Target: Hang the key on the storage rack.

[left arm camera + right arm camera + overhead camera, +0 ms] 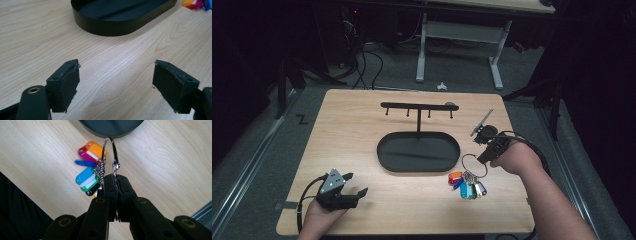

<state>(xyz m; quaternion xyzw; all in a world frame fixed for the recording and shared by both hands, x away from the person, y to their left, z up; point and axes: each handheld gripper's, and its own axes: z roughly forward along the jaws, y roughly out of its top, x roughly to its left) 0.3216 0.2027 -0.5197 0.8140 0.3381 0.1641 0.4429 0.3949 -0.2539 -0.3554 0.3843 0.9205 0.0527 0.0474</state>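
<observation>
Though spread wide across the scene, the wooden table [362, 130] carries little: a black key stand [418, 107] with a hooked crossbar, rising from an oval black tray [387, 155] near the middle. Beside the tray's right end, on the bare wood — a key ring [110, 152], large and of thin steel wire, with a bunch of coloured plastic key tags [87, 170] strung on it through a small coiled link. Right gripper [117, 178] clamped on the ring's near arc by the clasp, jaws closed tight with only the wire between them; ring standing up from the pinch, tags fanned out below and to one side, seemingly resting on the table. Left gripper [116, 72] low over the near left part of the table, jaws wide apart, nothing between them. Likely handling: light overall, ring stiff and slippery, prone to pivot in the pads; tags loose and swinging, apt to shift the balance once lifted. Best hold — on the bare wire away from the tags, leaving the far arc free for a hook.
</observation>
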